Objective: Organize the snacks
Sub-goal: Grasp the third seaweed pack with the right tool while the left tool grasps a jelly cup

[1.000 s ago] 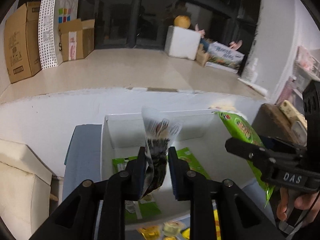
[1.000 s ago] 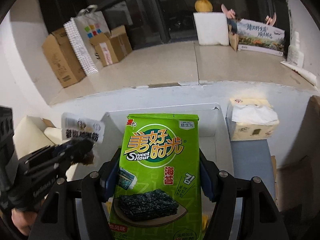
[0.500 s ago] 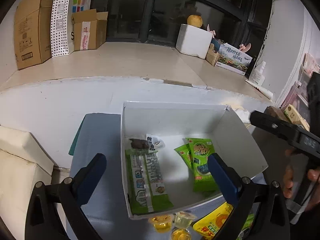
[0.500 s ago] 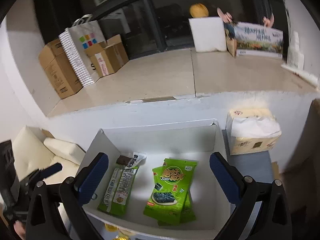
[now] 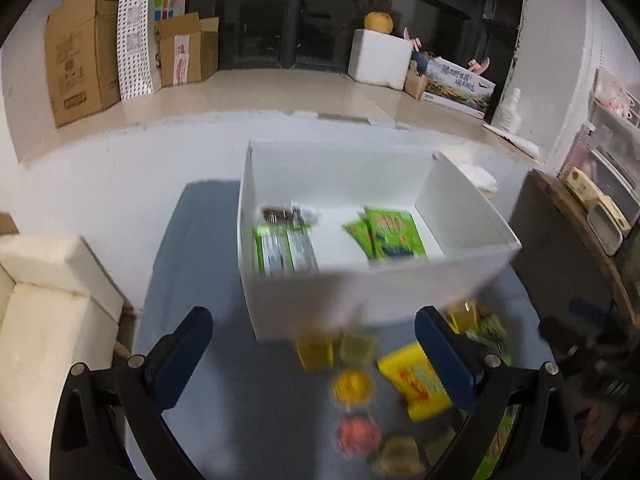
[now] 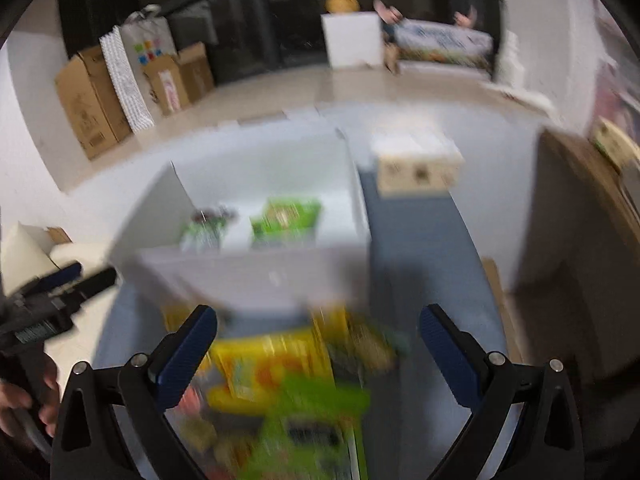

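A white box stands on the blue-grey table. Inside it lie green seaweed packets on the right and a long green-and-silver packet on the left. In front of the box lies a blurred pile of loose snacks: a yellow packet, small jelly cups and a green packet. My left gripper hovers open over the table before the box, nothing between its fingers. My right gripper is open above the snack pile.
A tissue box stands right of the white box. A wooden stand is at the right, white cushions at the left. Cardboard boxes and a foam box sit on the far ledge.
Both grippers let go of their packets, which now lie in the white box, and opened wide. Both have since pulled back toward the loose snacks in front of the box.
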A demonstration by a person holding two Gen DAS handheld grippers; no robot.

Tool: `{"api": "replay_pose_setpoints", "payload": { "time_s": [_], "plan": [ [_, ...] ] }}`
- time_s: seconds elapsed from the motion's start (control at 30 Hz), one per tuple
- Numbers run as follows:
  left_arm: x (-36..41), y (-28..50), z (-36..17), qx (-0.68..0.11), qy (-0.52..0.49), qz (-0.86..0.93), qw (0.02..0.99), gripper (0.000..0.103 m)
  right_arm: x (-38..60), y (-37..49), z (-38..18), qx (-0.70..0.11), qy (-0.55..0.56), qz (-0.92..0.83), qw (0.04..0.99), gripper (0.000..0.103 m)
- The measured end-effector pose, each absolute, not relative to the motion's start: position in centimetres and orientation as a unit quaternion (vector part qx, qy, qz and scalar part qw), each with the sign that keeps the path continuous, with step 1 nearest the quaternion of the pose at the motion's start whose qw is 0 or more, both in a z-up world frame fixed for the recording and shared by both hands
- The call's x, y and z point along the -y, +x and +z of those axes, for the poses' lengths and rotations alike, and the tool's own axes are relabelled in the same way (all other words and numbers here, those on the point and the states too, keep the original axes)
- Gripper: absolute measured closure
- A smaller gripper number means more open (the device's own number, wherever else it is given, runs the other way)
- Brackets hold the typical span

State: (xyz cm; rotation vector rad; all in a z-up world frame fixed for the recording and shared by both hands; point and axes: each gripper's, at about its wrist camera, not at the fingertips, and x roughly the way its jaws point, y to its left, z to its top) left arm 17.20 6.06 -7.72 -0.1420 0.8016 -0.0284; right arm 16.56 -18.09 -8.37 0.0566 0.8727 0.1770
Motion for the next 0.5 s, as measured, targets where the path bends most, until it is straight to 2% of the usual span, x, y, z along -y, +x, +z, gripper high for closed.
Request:
{"api": "replay_pose_setpoints", "payload": {
  "time_s": [0.17,0.43,0.47,0.5],
  "plan": [
    [-4.9,13.4,-9.2,-0.402,-0.076,-0.013,0.913,0.0,18.0,14.0,-12.5,-0.478,0.054,0.071,0.874,0.0],
    [-4.3,10.2,-10.7,-0.416,-0.055,0.015,0.908,0.0,15.0,13.8,-15.8,-0.512,0.002,0.072,0.856,0.0],
    [-4.3,10.0,-10.9,-0.418,-0.055,0.015,0.906,0.0,14.9,13.9,-16.3,-0.516,-0.003,0.071,0.854,0.001],
    [-4.3,9.9,-11.1,-0.421,-0.056,0.014,0.905,0.0,14.8,13.9,-16.6,-0.52,-0.005,0.069,0.852,0.007]
  ]
}}
